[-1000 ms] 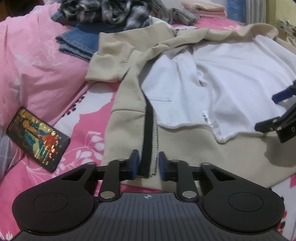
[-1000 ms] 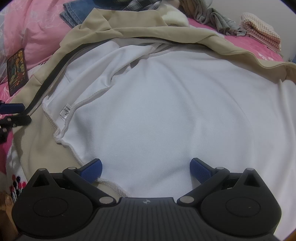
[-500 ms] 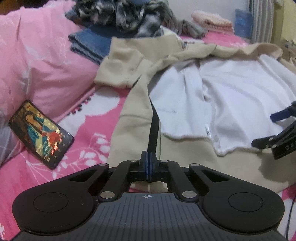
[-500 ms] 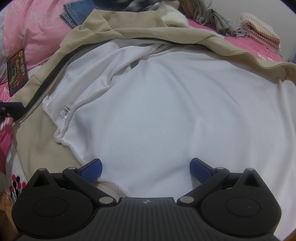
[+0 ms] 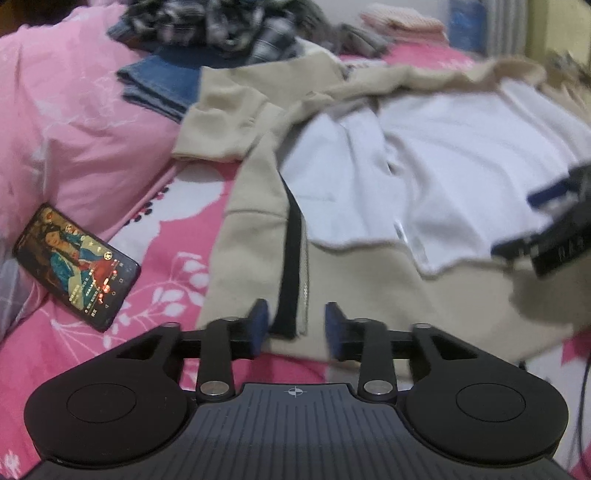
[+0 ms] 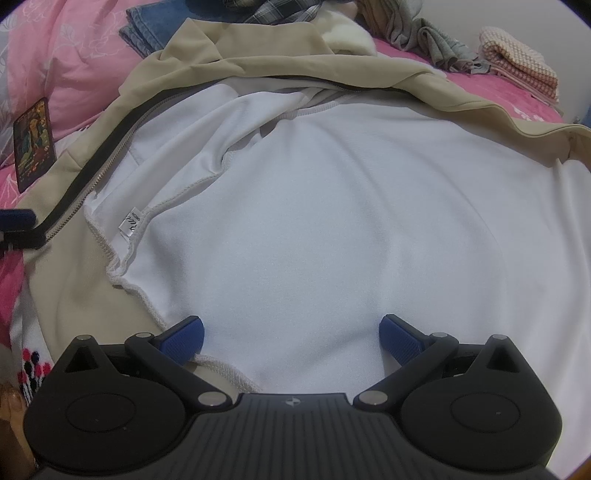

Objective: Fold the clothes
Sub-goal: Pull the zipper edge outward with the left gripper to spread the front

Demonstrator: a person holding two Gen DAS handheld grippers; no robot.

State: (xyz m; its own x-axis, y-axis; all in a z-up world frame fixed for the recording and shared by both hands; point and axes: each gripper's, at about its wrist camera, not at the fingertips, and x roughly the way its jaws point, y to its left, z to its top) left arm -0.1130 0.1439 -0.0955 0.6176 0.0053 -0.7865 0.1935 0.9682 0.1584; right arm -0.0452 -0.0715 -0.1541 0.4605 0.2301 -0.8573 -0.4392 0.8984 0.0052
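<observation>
One jacket lies spread open on the pink bed, white lining up, with no fold made in it yet as far as I can see. Left gripper is opening its jaws, the black zipper edge between them but not pinched. Right gripper is spread wide over the lining near the hem, grasping nothing. Jeans sit folded behind; a plaid shirt is still heaped.
</observation>
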